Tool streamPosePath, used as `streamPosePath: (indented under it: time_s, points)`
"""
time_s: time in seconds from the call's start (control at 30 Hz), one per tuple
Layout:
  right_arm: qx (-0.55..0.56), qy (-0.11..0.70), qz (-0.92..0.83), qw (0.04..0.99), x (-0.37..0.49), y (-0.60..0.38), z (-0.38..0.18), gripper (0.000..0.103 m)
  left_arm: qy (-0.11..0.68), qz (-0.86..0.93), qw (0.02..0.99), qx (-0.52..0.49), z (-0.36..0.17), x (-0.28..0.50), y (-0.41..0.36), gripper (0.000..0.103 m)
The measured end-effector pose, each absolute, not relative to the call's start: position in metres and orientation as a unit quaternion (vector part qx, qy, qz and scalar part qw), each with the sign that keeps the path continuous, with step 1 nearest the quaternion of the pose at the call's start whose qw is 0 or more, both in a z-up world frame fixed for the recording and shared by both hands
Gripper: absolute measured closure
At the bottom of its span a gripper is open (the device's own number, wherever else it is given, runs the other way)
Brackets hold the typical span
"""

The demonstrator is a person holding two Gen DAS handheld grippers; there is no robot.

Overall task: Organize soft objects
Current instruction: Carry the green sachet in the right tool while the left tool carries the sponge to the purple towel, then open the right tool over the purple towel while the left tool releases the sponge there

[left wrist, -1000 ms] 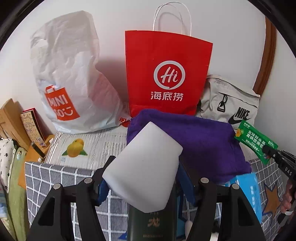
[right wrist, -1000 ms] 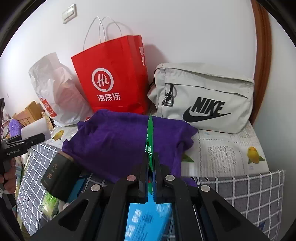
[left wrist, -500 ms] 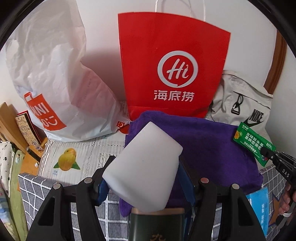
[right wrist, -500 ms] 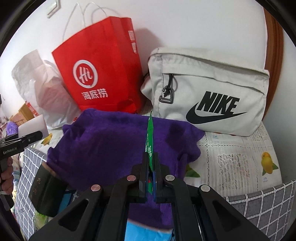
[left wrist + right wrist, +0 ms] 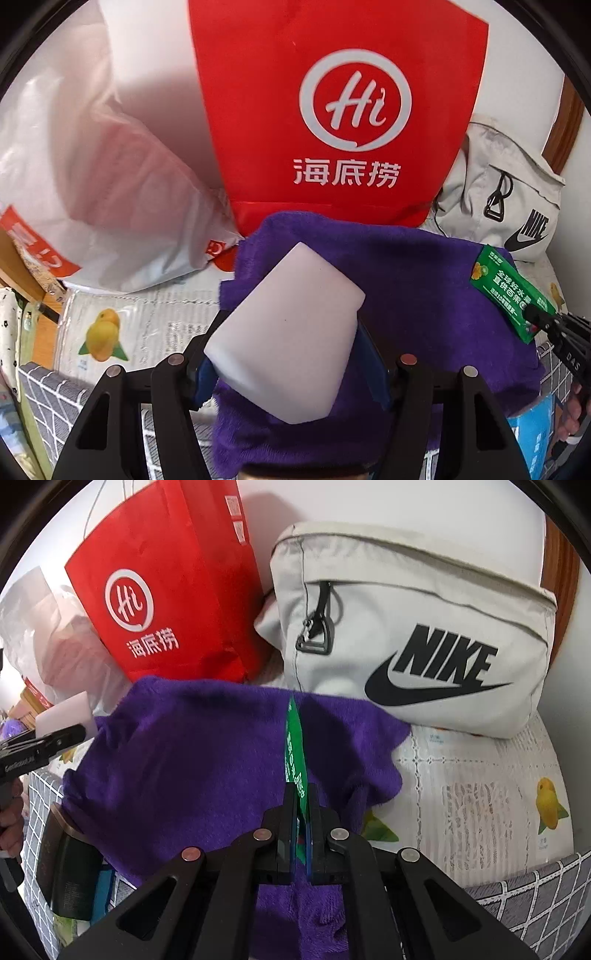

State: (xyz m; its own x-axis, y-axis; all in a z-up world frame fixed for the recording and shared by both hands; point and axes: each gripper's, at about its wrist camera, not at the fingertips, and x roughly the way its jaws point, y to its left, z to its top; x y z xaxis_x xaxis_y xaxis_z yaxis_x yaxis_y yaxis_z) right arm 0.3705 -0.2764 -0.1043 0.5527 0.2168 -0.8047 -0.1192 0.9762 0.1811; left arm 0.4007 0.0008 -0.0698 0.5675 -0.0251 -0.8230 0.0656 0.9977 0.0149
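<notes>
The red paper bag (image 5: 343, 110) stood far back against the wall, the white plastic bag (image 5: 92, 177) to its left and the grey Nike bag (image 5: 417, 635) to its right. Just near of them the purple towel (image 5: 192, 760) lay spread over the printed cloth. My left gripper (image 5: 291, 362) held its fingers clamped on the white sponge block (image 5: 284, 343) above the towel's near left part. My right gripper (image 5: 300, 805) pinched the thin green sachet (image 5: 294, 749) edge-on over the towel's right side.

A home: shopping bags (image 5: 343, 122), sports bag (image 5: 417, 642), patterned cloth (image 5: 480, 794).
</notes>
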Motion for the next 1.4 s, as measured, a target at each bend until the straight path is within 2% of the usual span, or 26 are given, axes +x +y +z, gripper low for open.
streamPosePath:
  time_s: [0.2, 0.3, 0.37, 0.4, 0.83, 0.97, 1.2, 1.4]
  points:
    - [0.043, 0.467, 0.101, 0.877, 0.367, -0.275, -0.110, 0.094, 0.482, -0.034, 0.875, 0.031, -0.082, 0.425, -0.010, 0.040]
    - [0.036, 0.464, 0.101, 0.879, 0.366, -0.276, -0.110, 0.083, 0.487, -0.034, 0.872, 0.031, -0.088, 0.436, -0.015, 0.039]
    - [0.036, 0.462, 0.099, 0.881, 0.366, -0.276, -0.110, 0.071, 0.491, -0.031, 0.870, 0.032, -0.091, 0.442, -0.017, 0.039]
    - [0.036, 0.460, 0.099, 0.882, 0.365, -0.277, -0.109, 0.070, 0.495, -0.031, 0.868, 0.032, -0.094, 0.445, -0.019, 0.039]
    - [0.042, 0.445, 0.087, 0.890, 0.360, -0.289, -0.097, 0.063, 0.508, -0.036, 0.860, 0.028, -0.114, 0.465, -0.031, 0.035]
    - [0.049, 0.447, 0.090, 0.889, 0.359, -0.290, -0.098, 0.063, 0.506, -0.038, 0.861, 0.030, -0.114, 0.464, -0.030, 0.026]
    - [0.040, 0.445, 0.102, 0.889, 0.357, -0.281, -0.094, 0.063, 0.512, -0.029, 0.858, 0.036, -0.107, 0.457, -0.028, 0.023]
    - [0.036, 0.432, 0.108, 0.894, 0.345, -0.274, -0.078, 0.061, 0.503, -0.012, 0.863, 0.037, -0.081, 0.431, -0.019, 0.023]
